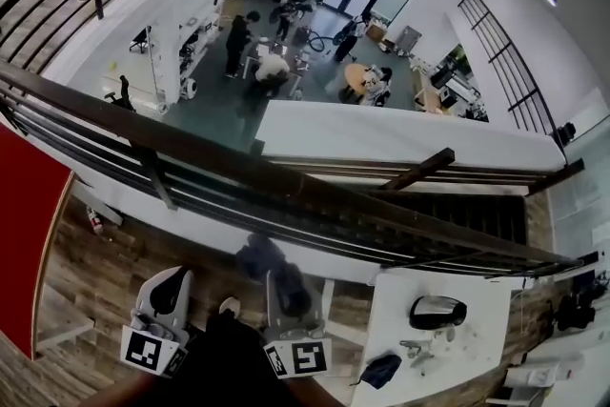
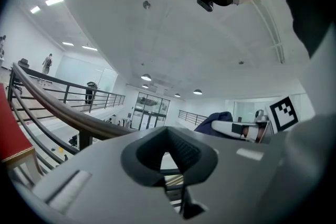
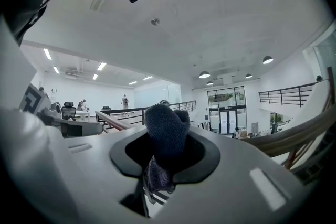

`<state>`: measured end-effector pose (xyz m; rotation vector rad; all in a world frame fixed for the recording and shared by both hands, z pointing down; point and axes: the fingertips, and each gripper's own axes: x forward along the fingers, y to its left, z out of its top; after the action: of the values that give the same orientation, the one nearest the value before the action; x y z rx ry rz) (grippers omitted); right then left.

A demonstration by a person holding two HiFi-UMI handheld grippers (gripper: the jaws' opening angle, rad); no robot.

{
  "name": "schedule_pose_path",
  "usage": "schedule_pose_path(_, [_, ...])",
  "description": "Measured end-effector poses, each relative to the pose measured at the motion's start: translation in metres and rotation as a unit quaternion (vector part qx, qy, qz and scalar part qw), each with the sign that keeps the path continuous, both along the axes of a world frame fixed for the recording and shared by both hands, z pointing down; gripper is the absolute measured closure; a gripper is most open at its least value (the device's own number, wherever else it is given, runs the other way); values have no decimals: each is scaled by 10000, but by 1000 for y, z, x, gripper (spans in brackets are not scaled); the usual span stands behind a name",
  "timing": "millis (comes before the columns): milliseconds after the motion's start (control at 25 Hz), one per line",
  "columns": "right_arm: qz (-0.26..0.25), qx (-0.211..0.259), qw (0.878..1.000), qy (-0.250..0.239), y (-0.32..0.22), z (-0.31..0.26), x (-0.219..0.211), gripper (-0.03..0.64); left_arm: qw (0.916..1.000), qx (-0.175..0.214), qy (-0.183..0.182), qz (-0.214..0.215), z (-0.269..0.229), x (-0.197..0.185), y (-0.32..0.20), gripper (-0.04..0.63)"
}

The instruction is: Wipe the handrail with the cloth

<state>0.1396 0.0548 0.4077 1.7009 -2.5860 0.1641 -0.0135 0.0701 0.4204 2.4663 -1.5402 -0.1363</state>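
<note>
The dark brown handrail (image 1: 286, 174) crosses the head view slantwise from upper left to lower right, with thin rails beneath it. Both grippers are held low, on the near side of it and apart from it. My right gripper (image 1: 286, 289) is shut on a dark blue cloth (image 1: 262, 255); in the right gripper view the cloth (image 3: 166, 131) bulges out between the jaws of that gripper (image 3: 161, 161), with the handrail (image 3: 299, 132) to its right. My left gripper (image 1: 170, 289) is shut with nothing in it (image 2: 168, 161), and the handrail (image 2: 52, 107) curves past on its left.
A red panel (image 1: 29, 224) stands at the left over wooden flooring (image 1: 105, 272). A white table (image 1: 477, 343) at the lower right carries a dark rounded object (image 1: 437, 310) and small items. Beyond the rail, people (image 1: 257, 52) stand on a lower floor far below.
</note>
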Motion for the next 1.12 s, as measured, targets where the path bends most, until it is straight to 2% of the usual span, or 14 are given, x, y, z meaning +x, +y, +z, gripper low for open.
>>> schedule_pose_path(120, [-67, 10, 9999, -111, -19, -1, -2, 526, 9999, -11, 17, -150, 2, 0, -10, 595])
schedule_pose_path(240, [-169, 76, 9997, -145, -32, -9, -12, 526, 9998, 52, -127, -138, 6, -5, -15, 596])
schedule_pose_path(440, [-318, 211, 9990, -246, -60, -22, -39, 526, 9998, 58, -133, -152, 4, -19, -32, 596])
schedule_pose_path(840, [-615, 472, 9961, -409, -123, -35, -130, 526, 9996, 279, -8, 26, -11, -66, -72, 595])
schedule_pose_path(1000, [-752, 448, 9952, -447, -144, -30, -159, 525, 9991, 396, -131, 51, -14, -83, -83, 595])
schedule_pose_path(1120, [-765, 375, 9956, -388, -157, -19, -173, 526, 9993, 318, -150, 110, -7, -93, -89, 595])
